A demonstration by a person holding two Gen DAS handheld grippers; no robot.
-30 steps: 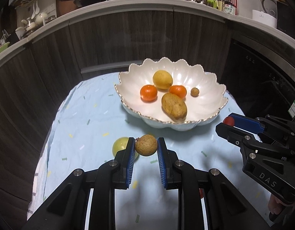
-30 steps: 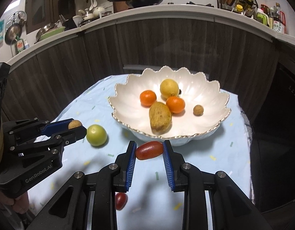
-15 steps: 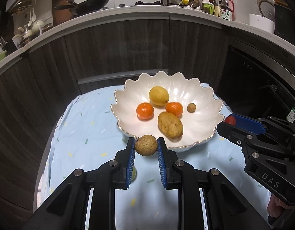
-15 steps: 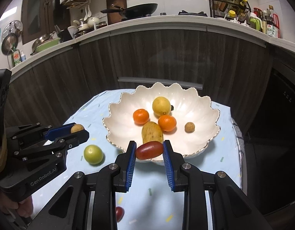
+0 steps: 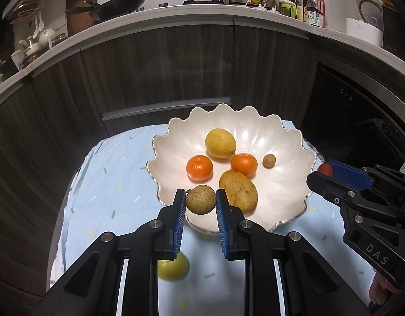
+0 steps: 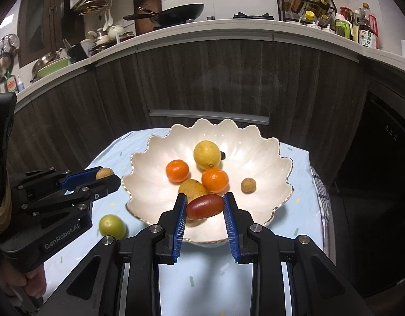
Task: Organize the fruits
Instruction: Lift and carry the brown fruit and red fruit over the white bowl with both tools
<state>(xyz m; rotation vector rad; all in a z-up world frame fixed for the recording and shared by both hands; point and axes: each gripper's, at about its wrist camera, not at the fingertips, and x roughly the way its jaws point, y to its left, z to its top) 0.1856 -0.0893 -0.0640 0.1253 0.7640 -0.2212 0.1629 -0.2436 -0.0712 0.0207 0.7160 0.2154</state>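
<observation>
Left side. The left gripper is clamped on a round brown fruit, held between both blue pads. In the left wrist view the held fruit sits over the near rim of the white scalloped bowl, at about 7 o'clock on the bowl. A green fruit lies on the light blue tablecloth, outside the bowl and just beside its rim at about 8 o'clock in the right wrist view; in the left wrist view it shows below the gripper, partly hidden by the left finger.

Centre. The bowl contents, referenced to the bowl centre in the left wrist view:
- lemon, at 12 o'clock;
- left mandarin, at 9 o'clock;
- right mandarin, near the centre, touching or nearly touching the lemon;
- small brown fruit, at 3 o'clock, apart from the others;
- large oval brown fruit, at 6 o'clock, just beside the held round fruit.

Right side. The right gripper is clenched on an oblong red fruit, gripped lengthwise between its pads. In the right wrist view the fruit is over the near interior of the bowl, at about 6 o'clock, in front of the large oval brown fruit. In the left wrist view this gripper appears at 3 o'clock beyond the bowl rim, with only the red tip of its load visible.
</observation>
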